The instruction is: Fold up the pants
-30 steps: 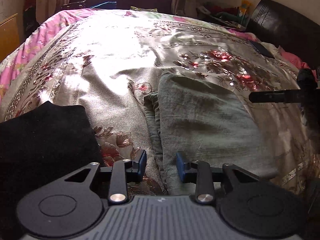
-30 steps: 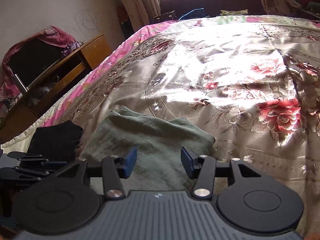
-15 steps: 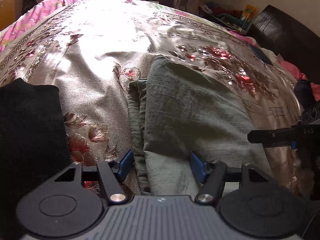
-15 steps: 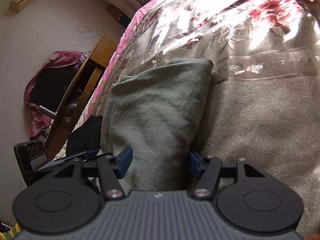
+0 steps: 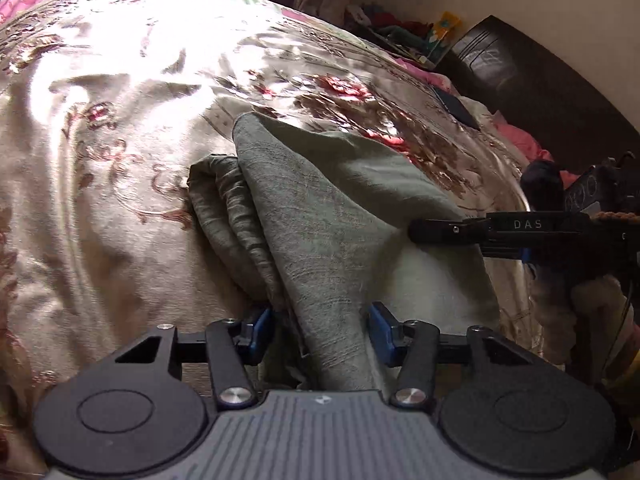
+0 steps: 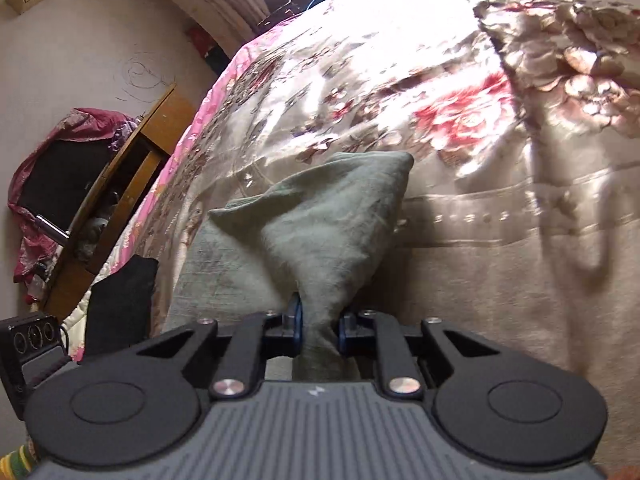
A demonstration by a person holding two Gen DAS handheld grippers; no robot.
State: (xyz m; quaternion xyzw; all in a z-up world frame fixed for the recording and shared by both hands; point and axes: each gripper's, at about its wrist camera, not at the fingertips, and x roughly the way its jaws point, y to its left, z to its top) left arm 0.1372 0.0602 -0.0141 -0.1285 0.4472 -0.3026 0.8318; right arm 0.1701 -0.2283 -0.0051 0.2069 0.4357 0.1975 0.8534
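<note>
The grey-green folded pants (image 5: 320,216) lie on the floral bedspread (image 5: 120,128). My left gripper (image 5: 322,330) is open, its blue pads on either side of the pants' near edge, with cloth bunched between them. My right gripper (image 6: 318,330) is shut on the pants (image 6: 320,232), pinching a gathered edge that lifts into a peak. The right gripper also shows in the left wrist view (image 5: 416,232), at the pants' right edge.
A black garment (image 6: 120,300) lies near the bed's edge left of the pants. A wooden desk (image 6: 132,168) with a draped screen stands beside the bed. A dark headboard (image 5: 540,92) and a dark phone-like slab (image 5: 456,106) are at the far right.
My right gripper has closed on the pants' edge and raised it. My left gripper has moved further onto the near edge, and the cloth has bunched up between its pads.
</note>
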